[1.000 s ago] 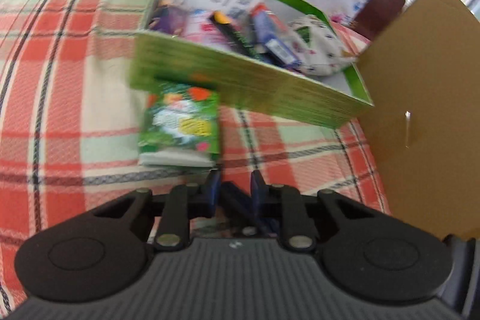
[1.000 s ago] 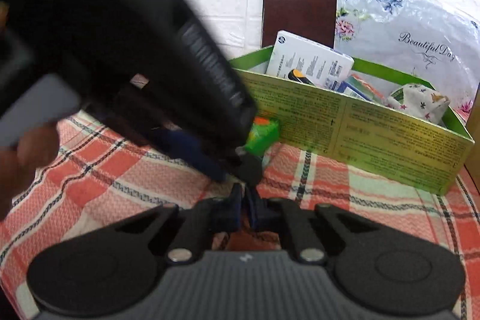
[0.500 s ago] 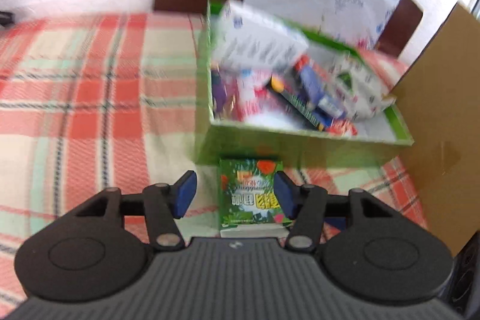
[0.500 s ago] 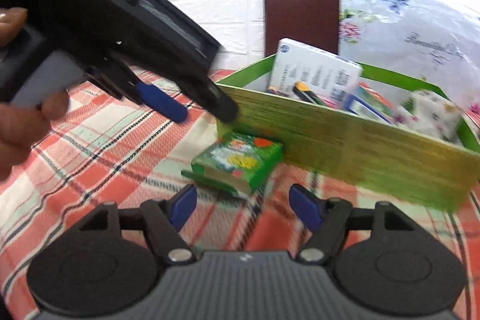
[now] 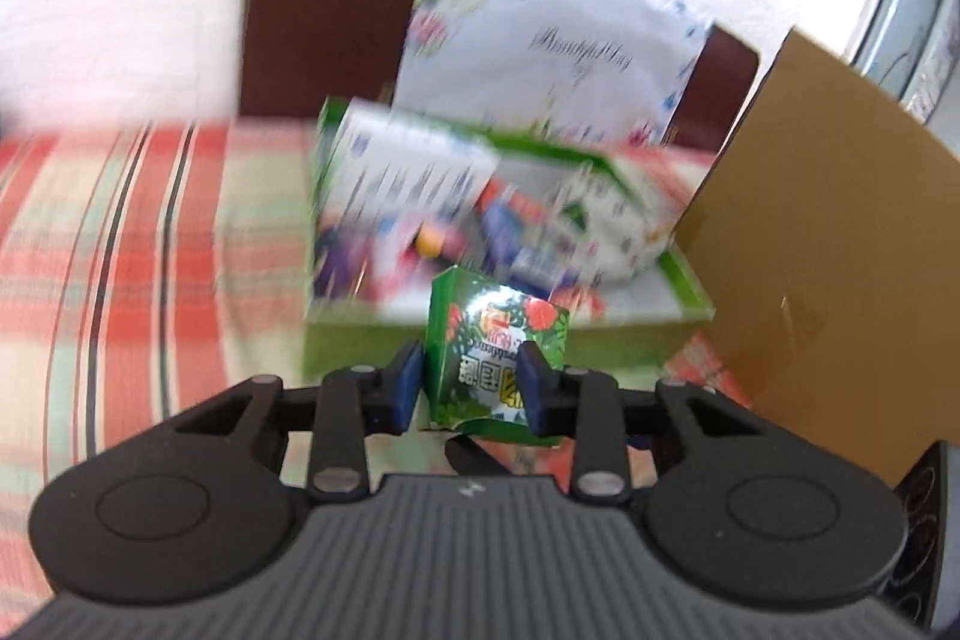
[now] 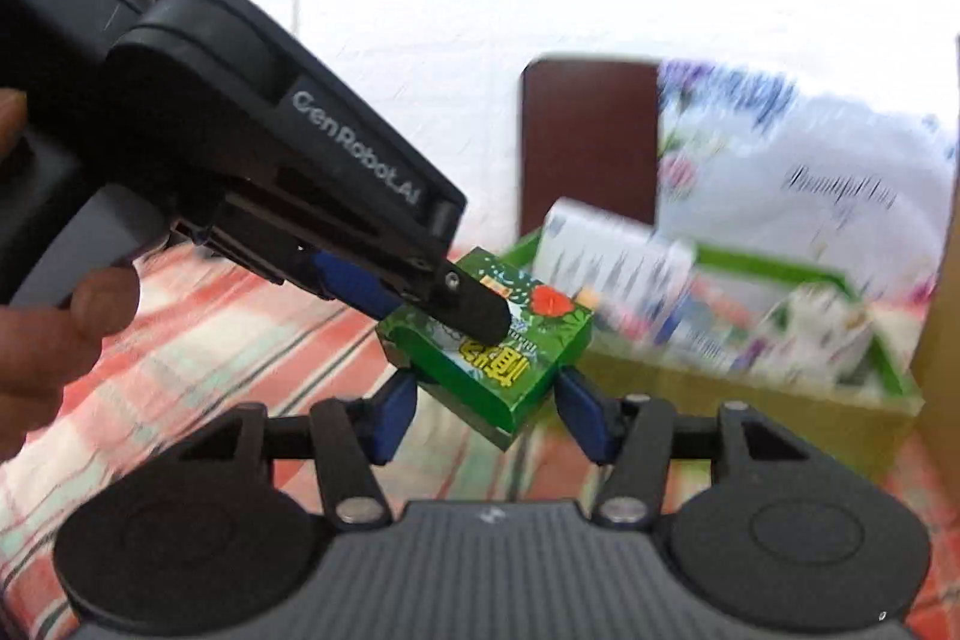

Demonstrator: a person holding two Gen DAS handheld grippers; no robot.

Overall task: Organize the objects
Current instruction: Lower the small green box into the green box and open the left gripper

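Left hand-held gripper [image 5: 471, 388] is clamped on the green pack [image 5: 495, 361]: both blue pads [image 5: 409, 381] press its side faces, jaws closing, pack off the plaid cloth [image 5: 150, 232]. In the left wrist view the pack stands roughly on end between the pads, printed face toward the camera, long axis running away from the wrist toward the green box [image 5: 498, 334]. The box sits directly ahead of and below the pack, front wall just past it, interior already crowded with a white carton [image 5: 408, 172] and other blurred items I can't sort out. Brown cardboard [image 5: 828, 232] stands to the right of the box, touching or nearly so. In the right wrist view, the person's hand [image 6: 54, 334] holds the left tool coming in from upper left; the pack [image 6: 492, 352] hangs tilted at its tip. Right hand-held gripper [image 6: 486, 412] sits just under the pack with jaws closing, one pad either side of its lower corner; left pad looks touching or nearly, right pad shows a gap, so I read it as not gripping. Left is the carrying hand. My read: the next move is forward and over the box's front wall, and the only free slot appears to be front right.
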